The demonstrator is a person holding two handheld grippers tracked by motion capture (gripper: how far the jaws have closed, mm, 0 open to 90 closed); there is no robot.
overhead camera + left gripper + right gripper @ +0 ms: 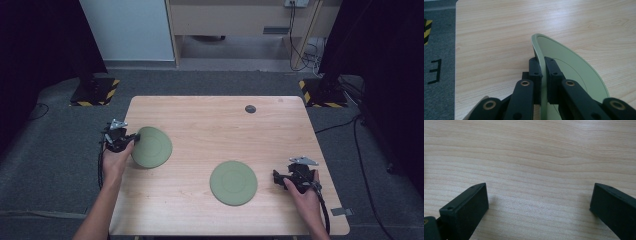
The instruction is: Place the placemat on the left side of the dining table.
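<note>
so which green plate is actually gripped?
The left plate: the left hand-held gripper clamps its rim. The plate near the table's middle lies untouched.

A light wood-grain worktop (210,125) with rounded corners stands on grey carpet (45,150), with a small dark round disc (250,109) set into it near its far edge. Two black stand bases edged in yellow-and-black hazard tape (92,92) (322,95) sit on the carpet off its far corners, beneath dark black drapes (35,45) on both sides. Behind are a pale blue-white panel (127,30), a light wooden cabinet (235,17), and black cables (300,50) trailing down to the floor.
</note>
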